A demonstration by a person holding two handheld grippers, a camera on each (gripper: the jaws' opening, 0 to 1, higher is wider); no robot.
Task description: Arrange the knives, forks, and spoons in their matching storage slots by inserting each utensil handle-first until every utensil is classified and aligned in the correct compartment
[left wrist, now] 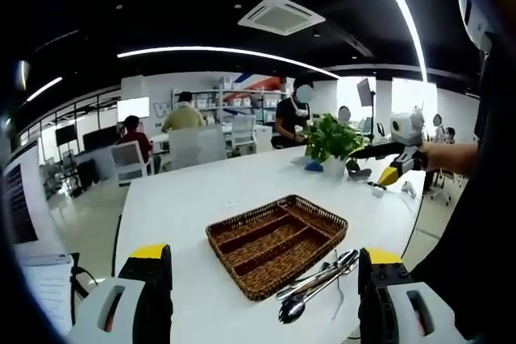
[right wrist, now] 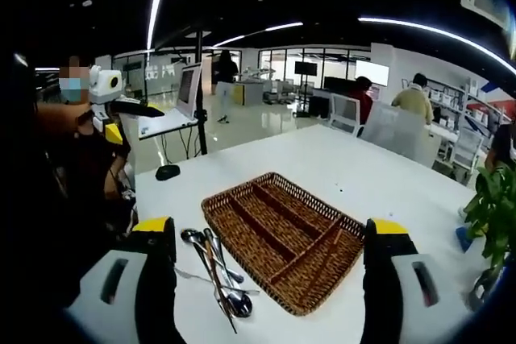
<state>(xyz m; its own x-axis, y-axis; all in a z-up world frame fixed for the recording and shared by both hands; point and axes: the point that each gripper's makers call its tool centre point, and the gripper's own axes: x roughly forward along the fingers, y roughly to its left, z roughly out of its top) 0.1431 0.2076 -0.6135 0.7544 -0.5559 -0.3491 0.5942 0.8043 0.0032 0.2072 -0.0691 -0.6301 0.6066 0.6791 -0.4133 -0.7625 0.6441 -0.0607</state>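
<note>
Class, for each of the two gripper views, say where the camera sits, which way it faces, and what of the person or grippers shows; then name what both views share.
Left gripper view: rides the left gripper, facing across the white table at the wicker tray, utensils to its right; right gripper and hand at right.
Right gripper view: rides the right gripper, facing the tray from the opposite side, utensils to its left; left gripper at left.
Shared: table, tray, utensils, potted plant.

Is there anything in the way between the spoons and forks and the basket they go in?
Nothing visible. The pile of utensils lies on the white table right beside the wicker tray, whose compartments look empty. Both grippers are open.
</note>
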